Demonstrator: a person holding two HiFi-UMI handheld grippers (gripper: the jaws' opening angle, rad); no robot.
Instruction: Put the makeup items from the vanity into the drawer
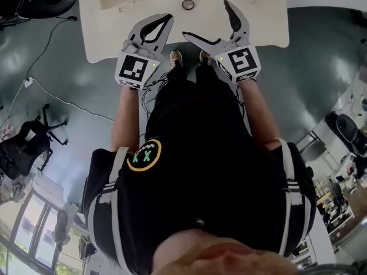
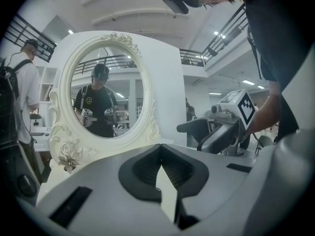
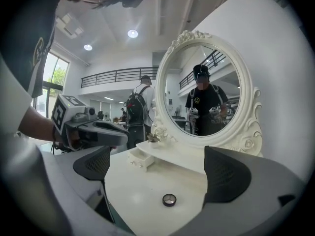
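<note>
The left tool (image 1: 166, 19) is held closed, empty; the right tool (image 3: 162, 168) is spread wide before a round item (image 3: 169, 199) on the worktop (image 1: 114, 36).

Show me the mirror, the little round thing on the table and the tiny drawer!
mirror (image 3: 204, 90), right gripper view, middle of the glass.
round thing (image 3: 169, 199), right gripper view, its middle.
drawer (image 3: 140, 159), right gripper view, its front.

A big open office-like hall, shown by its mezzanine railing (image 3: 118, 76), swivel chair (image 1: 31, 139), ceiling spotlight (image 3: 131, 33) and floor cable (image 1: 69, 103).
</note>
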